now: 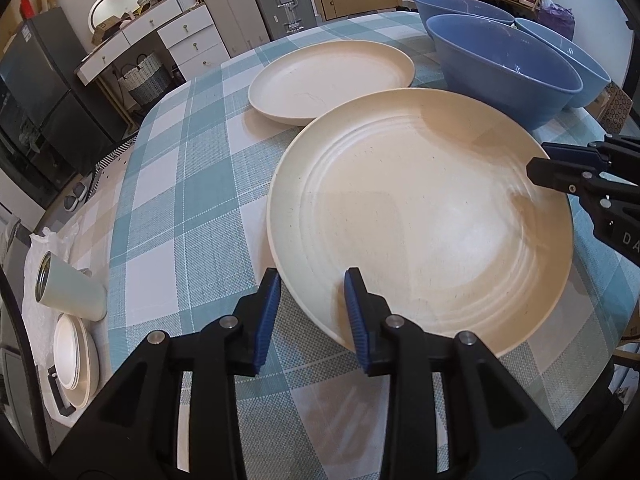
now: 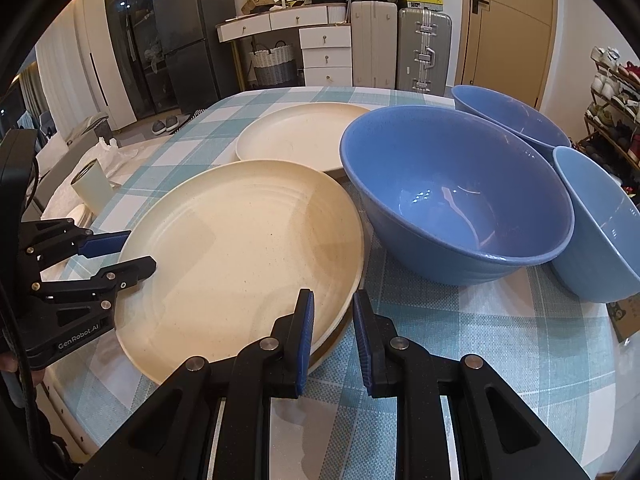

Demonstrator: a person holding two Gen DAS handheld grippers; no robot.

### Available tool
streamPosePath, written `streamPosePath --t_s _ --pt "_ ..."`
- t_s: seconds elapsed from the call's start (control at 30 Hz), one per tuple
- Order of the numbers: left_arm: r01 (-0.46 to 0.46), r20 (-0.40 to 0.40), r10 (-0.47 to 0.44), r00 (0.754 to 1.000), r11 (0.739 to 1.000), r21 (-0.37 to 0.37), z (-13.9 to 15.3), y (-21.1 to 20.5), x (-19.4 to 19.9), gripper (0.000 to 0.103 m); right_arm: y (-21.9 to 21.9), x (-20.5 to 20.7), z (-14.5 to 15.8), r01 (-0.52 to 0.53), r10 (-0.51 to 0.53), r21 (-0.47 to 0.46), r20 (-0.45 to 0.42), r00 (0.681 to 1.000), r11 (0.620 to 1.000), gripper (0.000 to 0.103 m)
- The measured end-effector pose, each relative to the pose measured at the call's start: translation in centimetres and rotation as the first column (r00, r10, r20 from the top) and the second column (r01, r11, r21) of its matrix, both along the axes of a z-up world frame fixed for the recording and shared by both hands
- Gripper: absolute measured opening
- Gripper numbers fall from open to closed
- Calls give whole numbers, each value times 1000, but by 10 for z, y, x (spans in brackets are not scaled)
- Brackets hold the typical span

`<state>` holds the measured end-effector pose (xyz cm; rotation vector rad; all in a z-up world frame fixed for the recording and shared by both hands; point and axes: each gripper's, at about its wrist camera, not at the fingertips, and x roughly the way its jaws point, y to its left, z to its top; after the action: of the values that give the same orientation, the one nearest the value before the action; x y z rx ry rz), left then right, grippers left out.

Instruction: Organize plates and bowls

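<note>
A large cream plate (image 1: 420, 216) (image 2: 240, 248) lies on the checked tablecloth (image 1: 180, 208), its far rim overlapping a second cream plate (image 1: 332, 76) (image 2: 296, 136). My left gripper (image 1: 312, 300) (image 2: 142, 250) straddles the near-left rim, one finger outside and one over the inside. Its pads stand apart from the rim. My right gripper (image 2: 332, 312) (image 1: 538, 158) is shut on the opposite rim, and a shadow shows under that side. Three blue bowls stand to the right: a big one (image 2: 456, 192) (image 1: 500, 64) close to the plate, and two more (image 2: 516, 120) (image 2: 600, 220) behind and beside it.
A pale tumbler (image 1: 68, 292) lies on its side on white plastic at the table's left edge, beside a stack of small white plates (image 1: 74, 356). A cardboard box (image 2: 624, 312) sits at the right edge. Drawers, suitcases and a fridge stand beyond the table.
</note>
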<state>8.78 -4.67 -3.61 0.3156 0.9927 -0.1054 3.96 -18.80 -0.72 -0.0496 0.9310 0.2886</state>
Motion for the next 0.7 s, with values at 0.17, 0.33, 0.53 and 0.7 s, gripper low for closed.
streamPosePath --t_s 0.17,0.33,0.53,0.7 --pt "11 -10 -10 1000 1000 12 -3 -3 -2 30 2 0 -3 1 -1 -5 -3 1000 1000 21" --pt "22 -20 -22 1000 999 23 -7 -6 -2 31 2 -1 -4 4 -4 -8 -6 1000 1000 22" --pt "34 -22 -33 999 999 29 -8 -8 -3 34 5 -2 -6 4 -4 -16 -6 1000 1000 23" --pt "40 -22 -40 999 999 32 -8 -8 -4 34 5 -2 -6 3 -3 -16 -6 1000 1000 24"
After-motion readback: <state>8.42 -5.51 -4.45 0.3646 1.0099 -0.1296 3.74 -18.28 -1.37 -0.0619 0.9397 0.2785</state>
